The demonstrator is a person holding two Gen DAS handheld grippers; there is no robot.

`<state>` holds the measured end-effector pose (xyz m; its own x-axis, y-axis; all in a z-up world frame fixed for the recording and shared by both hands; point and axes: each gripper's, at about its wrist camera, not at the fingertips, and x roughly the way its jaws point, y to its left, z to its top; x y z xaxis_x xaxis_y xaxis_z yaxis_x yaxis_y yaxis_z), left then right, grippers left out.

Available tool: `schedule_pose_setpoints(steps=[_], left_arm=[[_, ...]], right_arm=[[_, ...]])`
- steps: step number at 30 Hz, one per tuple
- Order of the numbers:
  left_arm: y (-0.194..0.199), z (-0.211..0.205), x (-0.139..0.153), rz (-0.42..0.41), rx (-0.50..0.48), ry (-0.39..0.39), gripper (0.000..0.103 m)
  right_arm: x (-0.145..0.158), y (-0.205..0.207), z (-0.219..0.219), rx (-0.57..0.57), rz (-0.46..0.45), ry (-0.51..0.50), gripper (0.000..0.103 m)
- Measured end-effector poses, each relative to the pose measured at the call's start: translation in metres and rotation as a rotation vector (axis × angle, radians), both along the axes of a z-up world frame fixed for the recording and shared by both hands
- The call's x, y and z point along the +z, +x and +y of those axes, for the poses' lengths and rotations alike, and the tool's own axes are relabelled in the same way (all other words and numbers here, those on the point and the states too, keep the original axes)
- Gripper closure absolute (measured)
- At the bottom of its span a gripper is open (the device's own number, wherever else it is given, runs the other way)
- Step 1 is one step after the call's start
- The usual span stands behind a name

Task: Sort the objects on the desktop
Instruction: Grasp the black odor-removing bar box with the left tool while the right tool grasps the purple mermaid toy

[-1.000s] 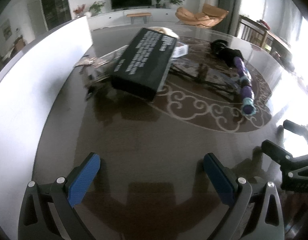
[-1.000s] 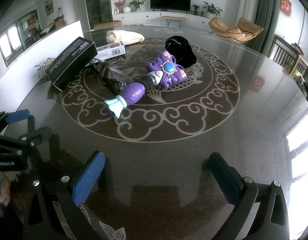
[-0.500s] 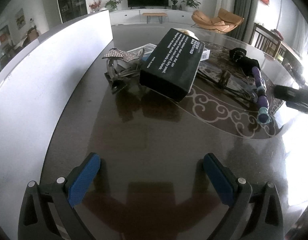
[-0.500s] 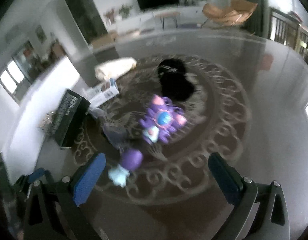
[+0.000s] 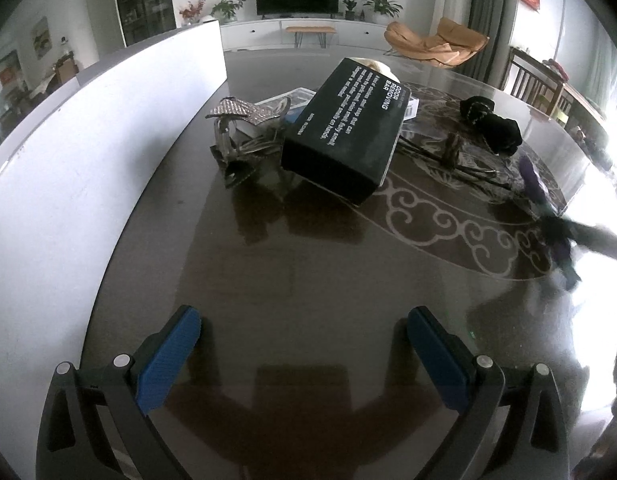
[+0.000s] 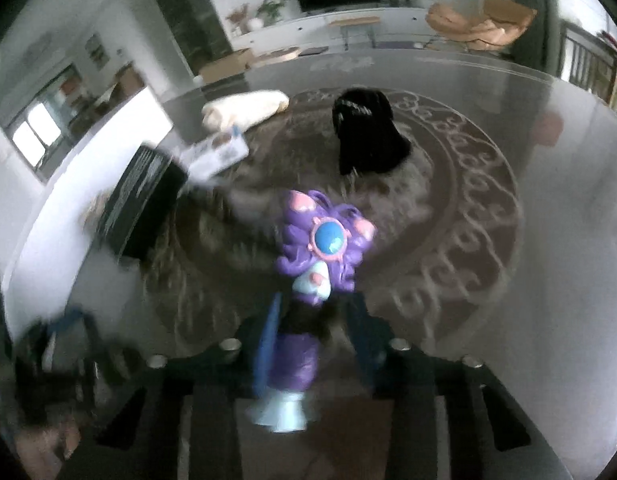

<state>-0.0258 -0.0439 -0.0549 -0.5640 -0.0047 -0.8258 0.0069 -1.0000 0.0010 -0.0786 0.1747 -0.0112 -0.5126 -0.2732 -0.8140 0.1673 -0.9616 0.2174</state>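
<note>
A purple toy wand (image 6: 324,240) with a blue gem and a pale blue base lies along my right gripper (image 6: 314,316). Its jaws are closing, and the blue pads sit against both sides of the wand's handle. The picture is blurred by motion. In the left wrist view the same wand (image 5: 532,176) lies at the far right with the blurred right gripper (image 5: 568,236) on it. My left gripper (image 5: 304,344) stands open above bare dark table with nothing between its fingers. A black box (image 5: 344,132) with white print lies ahead of it.
A glittery sandal (image 5: 244,120) lies left of the black box, tangled cables (image 5: 448,152) and a black pouch (image 5: 492,124) to its right. A white panel (image 5: 88,140) borders the table's left edge. A cream cloth roll (image 6: 244,112) and a small white box (image 6: 216,156) lie farther back.
My right gripper moved forward over the purple wand and its jaws came together around the handle. The left gripper stayed open and barely shifted.
</note>
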Motion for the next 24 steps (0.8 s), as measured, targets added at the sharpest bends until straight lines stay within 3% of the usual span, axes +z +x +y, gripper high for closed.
schedule_pose_setpoints(steps=[7, 14, 16, 17, 20, 24], left_arm=[[-0.023, -0.008, 0.013, 0.033, -0.032, 0.071, 0.0], [-0.088, 0.02, 0.014, -0.028, -0.133, -0.071, 0.0], [-0.094, 0.027, 0.019, 0.003, -0.172, -0.062, 0.026], [-0.095, 0.03, 0.019, 0.004, -0.179, -0.068, 0.043], [-0.085, 0.031, 0.019, 0.016, -0.208, -0.04, 0.045], [-0.032, 0.022, 0.016, -0.015, -0.224, -0.016, 0.045]], right_arm=[[-0.007, 0.051, 0.014, 0.028, 0.064, 0.094, 0.074], [0.001, 0.06, 0.008, -0.004, 0.126, 0.027, 0.056], [0.001, 0.061, 0.004, -0.003, 0.13, 0.045, 0.056], [0.001, 0.062, 0.005, -0.005, 0.133, 0.045, 0.056], [0.002, 0.067, 0.008, -0.011, 0.138, 0.032, 0.056], [0.003, 0.069, 0.009, -0.011, 0.139, 0.029, 0.055]])
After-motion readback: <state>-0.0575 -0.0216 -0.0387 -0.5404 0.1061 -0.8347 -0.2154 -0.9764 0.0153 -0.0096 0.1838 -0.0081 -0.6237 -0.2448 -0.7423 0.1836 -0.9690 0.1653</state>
